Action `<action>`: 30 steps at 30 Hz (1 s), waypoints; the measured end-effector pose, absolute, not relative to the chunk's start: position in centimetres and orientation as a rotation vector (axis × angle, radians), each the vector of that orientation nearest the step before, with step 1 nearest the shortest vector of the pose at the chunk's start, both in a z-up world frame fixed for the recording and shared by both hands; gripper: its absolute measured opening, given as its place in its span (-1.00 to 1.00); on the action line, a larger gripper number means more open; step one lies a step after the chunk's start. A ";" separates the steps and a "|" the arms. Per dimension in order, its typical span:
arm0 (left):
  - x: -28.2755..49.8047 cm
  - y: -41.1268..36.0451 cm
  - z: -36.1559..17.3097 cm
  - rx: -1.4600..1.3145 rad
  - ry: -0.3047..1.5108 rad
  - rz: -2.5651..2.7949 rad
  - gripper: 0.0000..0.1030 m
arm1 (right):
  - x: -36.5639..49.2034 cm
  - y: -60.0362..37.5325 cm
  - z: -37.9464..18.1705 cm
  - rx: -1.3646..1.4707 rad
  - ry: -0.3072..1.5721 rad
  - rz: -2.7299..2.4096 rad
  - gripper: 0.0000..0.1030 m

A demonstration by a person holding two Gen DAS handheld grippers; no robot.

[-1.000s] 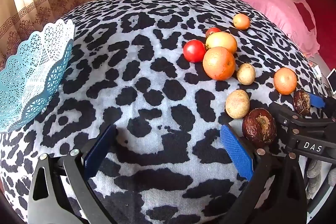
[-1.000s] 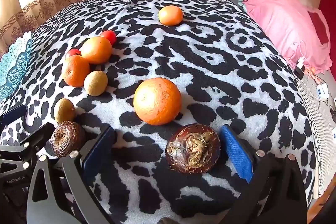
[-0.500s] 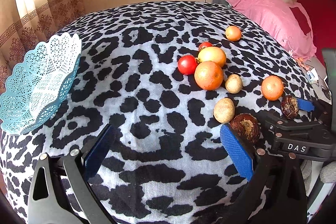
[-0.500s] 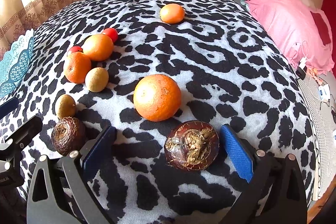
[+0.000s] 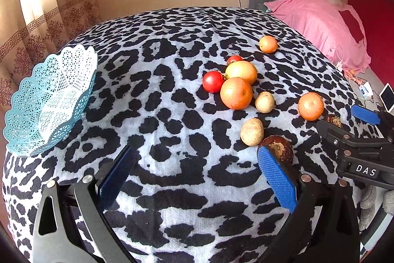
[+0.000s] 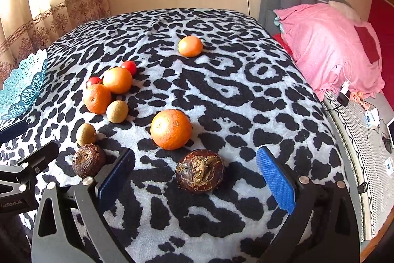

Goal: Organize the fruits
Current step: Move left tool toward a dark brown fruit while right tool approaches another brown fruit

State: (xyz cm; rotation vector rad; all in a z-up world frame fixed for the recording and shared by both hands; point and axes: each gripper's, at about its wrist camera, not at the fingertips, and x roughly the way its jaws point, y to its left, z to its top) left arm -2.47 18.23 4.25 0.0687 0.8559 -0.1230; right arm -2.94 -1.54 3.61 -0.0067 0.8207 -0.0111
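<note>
Meanwhile, at the far left, the blue lattice basket sat empty on the edge of the leopard-print blanket, tilted outward, with every fruit lying well apart from it. The left gripper hung over bare blanket, its fingers spread wide and holding nothing. Just past its right finger lay a dark brown round fruit, touching a pale kiwi-like fruit. Further on, a cluster of oranges and a red tomato sat bunched together, with a lone orange to the right. The right gripper was likewise wide open and empty, a second dark brown fruit lying between its fingers, just in front of the big orange. The soft, domed blanket looked like the risk: a nudge from either finger might roll the round fruit off, and a fruit dropped on the basket's rim could tip the basket.
</note>
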 end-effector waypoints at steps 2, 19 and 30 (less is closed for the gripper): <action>-2.5 18.0 4.4 0.071 0.854 -0.125 0.96 | -3.3 -1.8 4.2 -0.006 0.795 -0.017 0.90; -2.8 16.0 5.5 0.106 0.830 -0.138 0.96 | -4.4 -3.8 5.6 0.020 0.730 -0.017 0.90; -2.8 15.1 4.9 0.125 0.842 -0.152 0.96 | -4.9 -4.8 4.9 0.042 0.742 -0.011 0.90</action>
